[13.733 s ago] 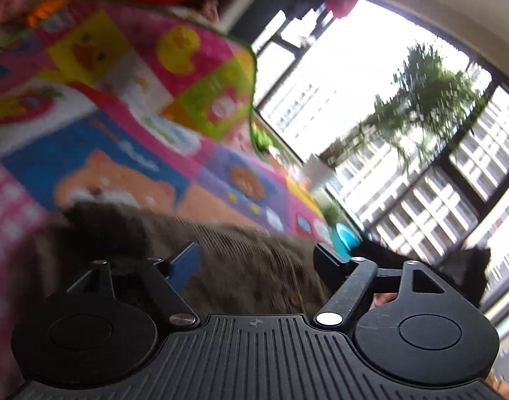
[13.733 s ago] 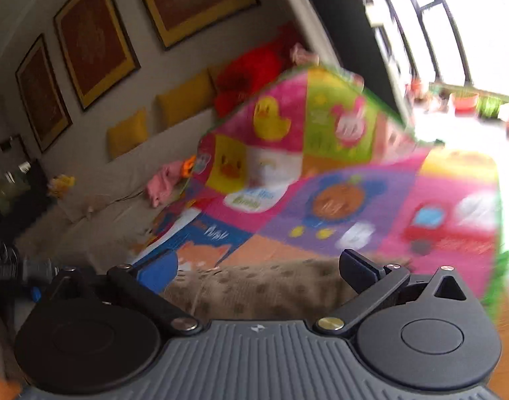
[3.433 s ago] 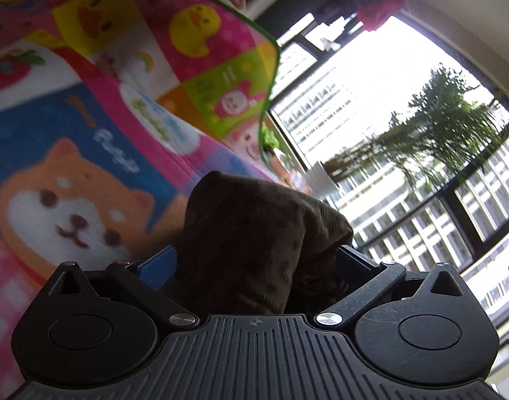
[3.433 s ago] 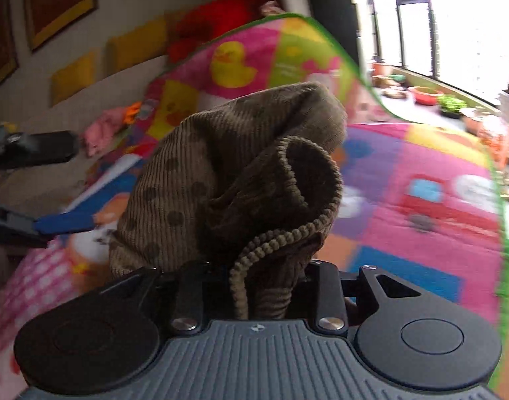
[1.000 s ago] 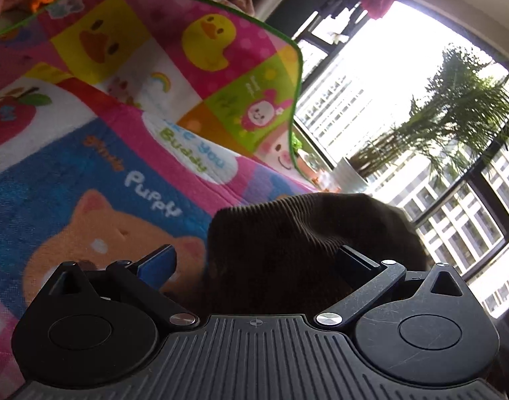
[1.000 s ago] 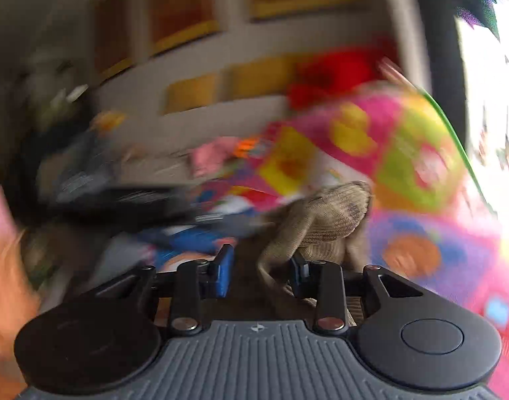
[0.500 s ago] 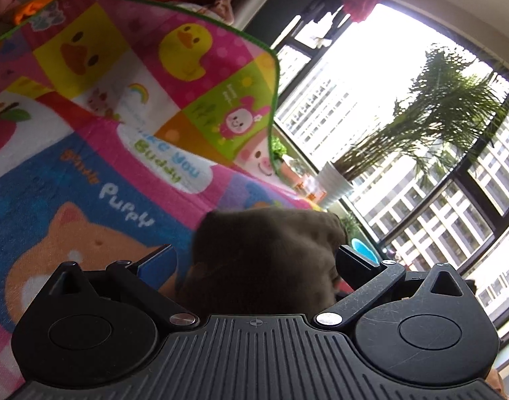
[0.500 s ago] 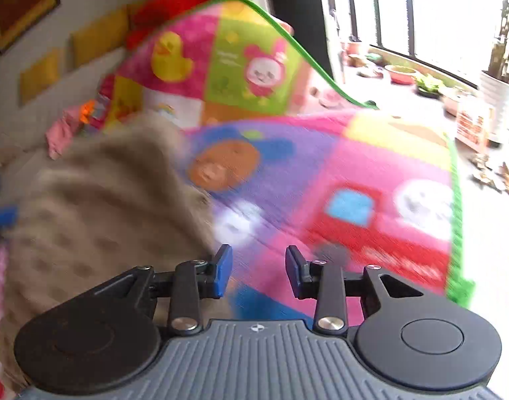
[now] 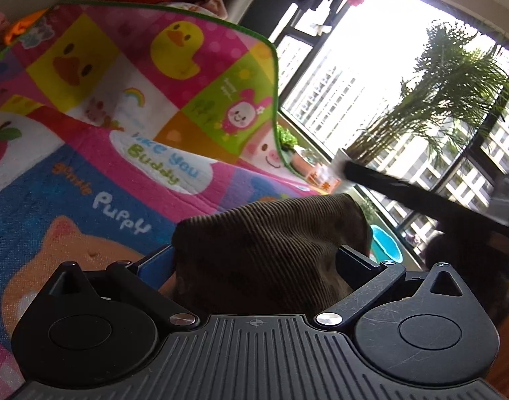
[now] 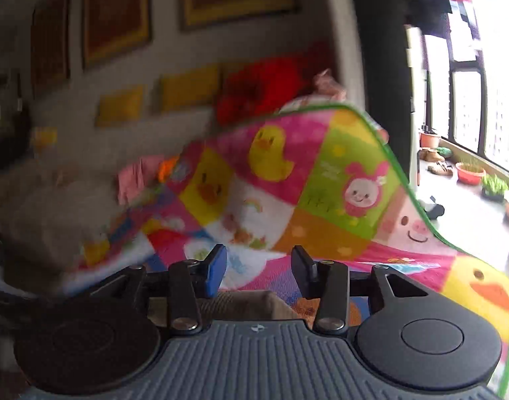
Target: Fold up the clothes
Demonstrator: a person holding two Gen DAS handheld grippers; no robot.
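A: What is seen in the left wrist view, held against half a second ago?

B: The brown corduroy garment (image 9: 271, 250) is seen bunched at lower centre, filling the gap between the widely spread fingers of the left gripper (image 9: 254, 260). Whether it is pinched cannot be told, since the fingers stand at its flanks without visibly pressing. Compared with the earlier frame, the heap is wider and its ribbing sharper. A dark bar, taken to be the right gripper (image 9: 421, 196), has entered at the right edge, where only the window (image 9: 371, 83) and palm plant (image 9: 454, 76) were seen before.

A: Can any writing be read there?

B: On the cartoon play mat (image 9: 88, 133), "like you Buddy" is printed in a white cloud at centre left, with "gentle Puppy" on the blue panel below it.

A: And the right wrist view?

B: The right gripper (image 10: 259, 270) is seen partly open and empty. Half a second ago the garment blurred across the left of that frame; now only a strip of brown garment (image 10: 241, 306) is seen at lower centre, below the fingers and apart from them. The mat is lifted at its green-edged corner. Framed pictures (image 10: 114, 13) at upper left are blurred. No lettering can be made out.
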